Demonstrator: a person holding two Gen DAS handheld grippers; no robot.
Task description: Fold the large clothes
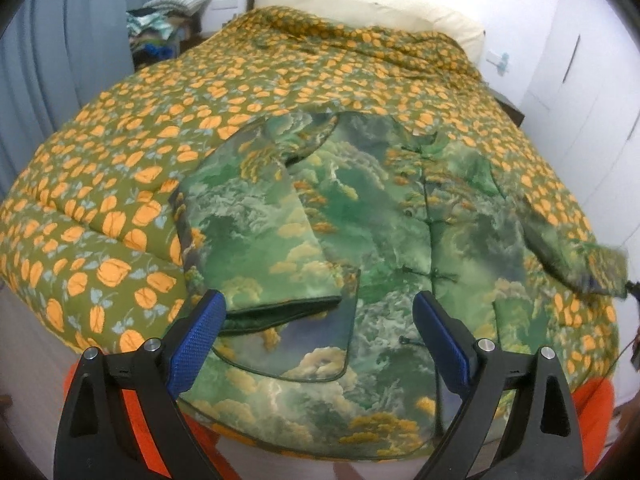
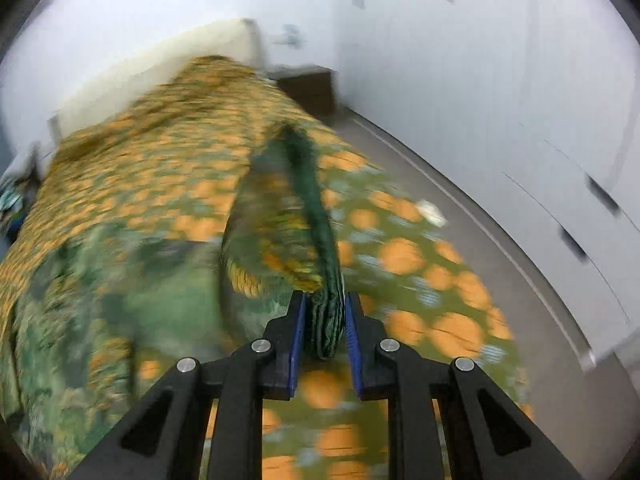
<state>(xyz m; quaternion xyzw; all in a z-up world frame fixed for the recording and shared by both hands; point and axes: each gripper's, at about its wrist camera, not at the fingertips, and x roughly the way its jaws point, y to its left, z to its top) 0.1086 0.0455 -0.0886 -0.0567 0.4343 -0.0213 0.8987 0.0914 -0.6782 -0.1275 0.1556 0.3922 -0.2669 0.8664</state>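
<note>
A green cloud-print jacket (image 1: 360,248) lies flat, front up, on the bed. Its left sleeve (image 1: 256,240) is folded in over the body, cuff near my left gripper. My left gripper (image 1: 320,312) is open and empty, above the jacket's lower hem. The right sleeve (image 1: 576,256) is lifted off the bed at the right edge of the left wrist view. My right gripper (image 2: 325,320) is shut on that sleeve's cuff (image 2: 324,312) and holds it above the quilt. The right wrist view is motion-blurred, with the jacket body (image 2: 120,292) at its left.
An olive quilt with orange flowers (image 1: 160,128) covers the bed. A cream headboard (image 1: 360,4) is at the back. A pile of clothes (image 1: 160,28) sits back left. White wardrobe doors (image 2: 520,120) and grey floor (image 2: 500,280) run along the right.
</note>
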